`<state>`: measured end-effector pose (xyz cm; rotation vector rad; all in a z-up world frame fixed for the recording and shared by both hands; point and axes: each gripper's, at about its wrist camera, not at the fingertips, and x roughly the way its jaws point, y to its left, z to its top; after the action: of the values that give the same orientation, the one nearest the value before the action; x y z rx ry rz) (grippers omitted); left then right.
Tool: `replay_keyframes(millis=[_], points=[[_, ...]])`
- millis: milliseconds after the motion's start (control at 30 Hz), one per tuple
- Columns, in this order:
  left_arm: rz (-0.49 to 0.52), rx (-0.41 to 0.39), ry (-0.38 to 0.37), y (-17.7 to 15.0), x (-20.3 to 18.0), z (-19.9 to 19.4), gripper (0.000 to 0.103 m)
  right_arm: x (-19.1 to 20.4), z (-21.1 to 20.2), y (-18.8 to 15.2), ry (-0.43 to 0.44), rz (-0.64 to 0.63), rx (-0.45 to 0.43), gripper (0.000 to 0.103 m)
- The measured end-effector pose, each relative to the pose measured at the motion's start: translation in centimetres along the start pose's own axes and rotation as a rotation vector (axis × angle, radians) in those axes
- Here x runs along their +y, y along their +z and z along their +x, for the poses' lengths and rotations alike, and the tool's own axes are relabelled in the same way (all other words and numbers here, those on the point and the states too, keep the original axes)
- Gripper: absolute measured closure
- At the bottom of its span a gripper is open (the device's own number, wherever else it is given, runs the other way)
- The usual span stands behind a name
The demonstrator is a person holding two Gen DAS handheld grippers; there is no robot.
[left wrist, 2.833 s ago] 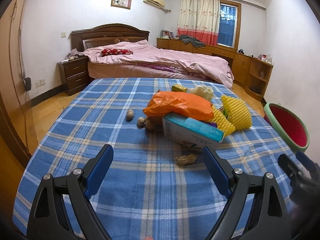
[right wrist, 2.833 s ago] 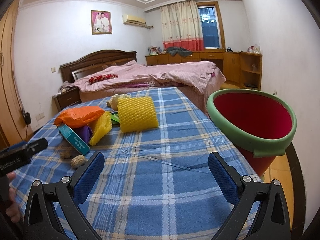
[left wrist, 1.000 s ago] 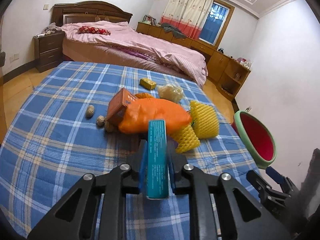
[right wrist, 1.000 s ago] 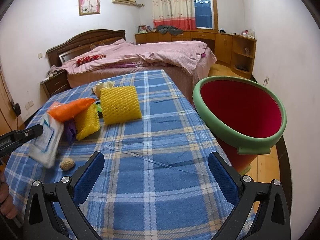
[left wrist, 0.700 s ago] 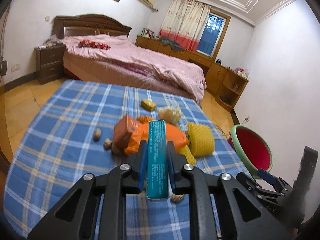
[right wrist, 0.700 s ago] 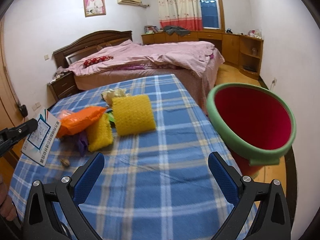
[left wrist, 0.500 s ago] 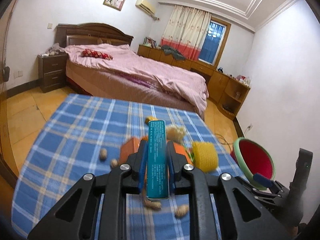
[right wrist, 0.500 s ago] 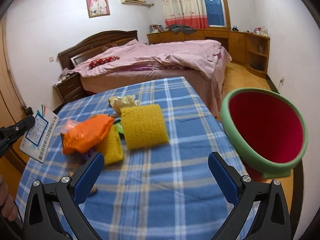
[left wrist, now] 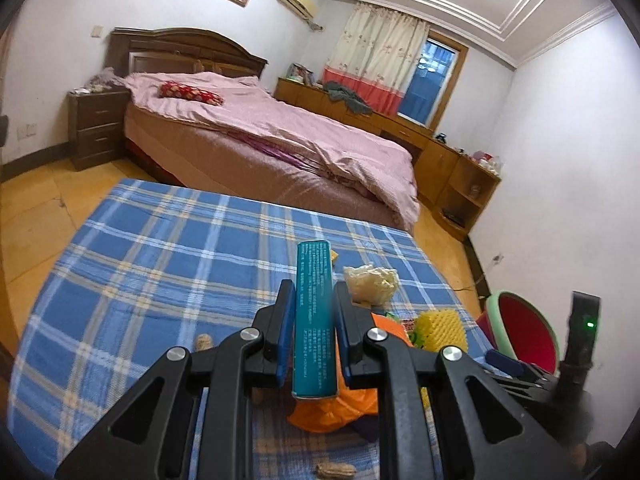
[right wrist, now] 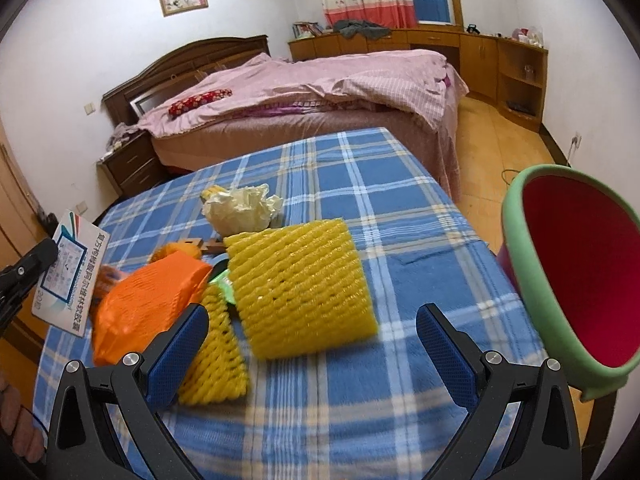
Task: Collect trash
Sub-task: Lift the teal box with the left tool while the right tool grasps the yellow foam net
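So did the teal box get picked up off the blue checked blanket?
Yes. The flat teal cardboard box rose off the blue checked blanket, clamped in the left gripper.

On the blue plaid-covered table, the big yellow foam-net sleeve sits mid-table, with a smaller yellow foam net just left of it and the orange plastic bag further left. A crumpled cream paper wad lies behind them. The red bucket with a green rim stands off the table's right edge; the pink-covered bed is beyond.
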<state>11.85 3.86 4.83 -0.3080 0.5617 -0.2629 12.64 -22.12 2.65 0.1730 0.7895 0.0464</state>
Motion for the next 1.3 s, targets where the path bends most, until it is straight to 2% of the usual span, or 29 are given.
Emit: replay_keyframes(millis=[33,67,100,167,200,267,367,400,467,700,1033,1133,1233,1300], points=[[0.002,0.004,-0.014,-0.1,0.0,0.1,0.084,0.0,0.4,0.0,-0.004,0.001,0.004,0.002],[0.004,0.006,-0.026,-0.1,-0.1,0.2,0.084,0.1,0.6,0.0,-0.009,0.003,0.008,0.009],[0.007,0.008,-0.035,-0.2,-0.1,0.4,0.084,0.1,0.8,0.0,-0.010,0.004,0.013,0.022],[0.012,0.012,-0.055,-0.1,-0.3,0.7,0.084,0.0,1.2,-0.2,-0.012,0.012,0.031,0.038],[0.013,0.016,-0.067,-0.1,-0.4,0.8,0.084,-0.2,1.2,-0.3,-0.012,0.016,0.034,0.051],[0.013,0.021,-0.085,-0.1,-0.5,1.1,0.084,-0.6,0.9,-0.5,-0.015,0.031,0.037,0.062],[0.015,0.024,-0.092,-0.1,-0.7,1.2,0.084,-0.8,0.1,-0.6,-0.019,0.032,0.027,0.087],[0.013,0.023,-0.093,-0.1,-0.7,1.0,0.084,-0.8,-0.1,-0.7,-0.018,0.029,0.024,0.093],[0.008,0.019,-0.092,-0.1,-0.8,0.6,0.084,-0.8,-0.6,-0.9,0.001,0.026,0.024,0.097],[0.014,-0.004,-0.084,0.3,-1.9,-1.2,0.084,-0.4,-2.6,-1.3,0.056,0.016,-0.005,0.102],[0.048,-0.013,-0.100,0.8,-4.7,-2.4,0.084,-1.1,-7.5,-0.6,0.084,0.007,-0.116,0.103],[0.047,-0.008,-0.098,0.6,-5.2,-2.2,0.084,-1.8,-7.2,-0.6,0.098,0.040,-0.092,0.102],[0.051,-0.001,-0.083,0.3,-5.4,-2.0,0.084,-2.4,-6.0,-0.6,0.091,0.058,-0.050,0.094],[0.049,0.004,-0.071,0.3,-5.3,-1.7,0.084,-2.6,-5.0,-0.6,0.085,0.063,-0.027,0.079]])
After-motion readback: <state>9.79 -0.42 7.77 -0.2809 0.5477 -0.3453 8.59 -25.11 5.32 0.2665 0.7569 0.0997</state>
